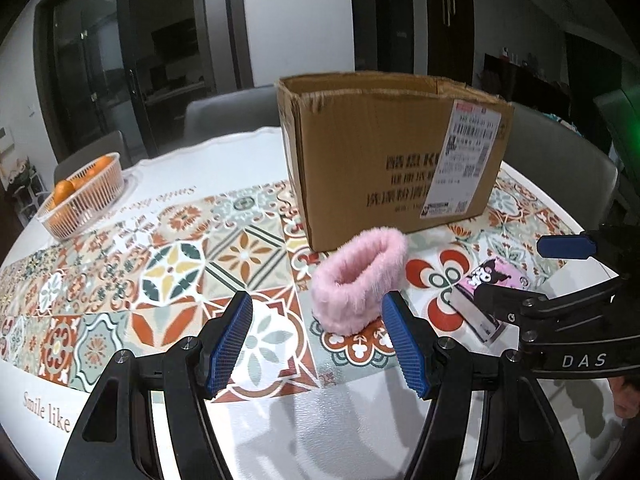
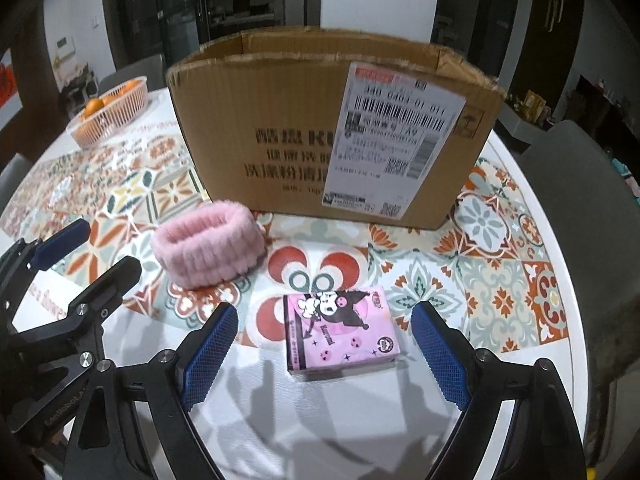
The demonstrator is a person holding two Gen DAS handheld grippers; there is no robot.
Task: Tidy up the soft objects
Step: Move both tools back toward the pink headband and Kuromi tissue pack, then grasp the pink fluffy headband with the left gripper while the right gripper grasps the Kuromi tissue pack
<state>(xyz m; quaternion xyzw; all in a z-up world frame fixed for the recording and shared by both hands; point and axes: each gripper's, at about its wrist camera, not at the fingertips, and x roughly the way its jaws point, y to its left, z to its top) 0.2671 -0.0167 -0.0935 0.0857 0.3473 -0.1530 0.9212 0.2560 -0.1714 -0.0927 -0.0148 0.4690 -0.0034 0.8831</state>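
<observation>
Hiding half the tissue pack (image 1: 490, 292), the right gripper's fingers (image 1: 566, 246).

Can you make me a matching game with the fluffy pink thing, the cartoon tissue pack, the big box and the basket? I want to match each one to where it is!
Things:
1. fluffy pink headband
2. cartoon tissue pack
3. cardboard box
4. basket of oranges

Places:
A. far off near the table's edge, left of the box
B. lying flat between the right gripper's open blue fingers
C. standing open-topped behind the two soft things
D. just ahead of the left gripper, close in front of the box

Pairs: 1-D, 2-B, 3-C, 4-A
</observation>
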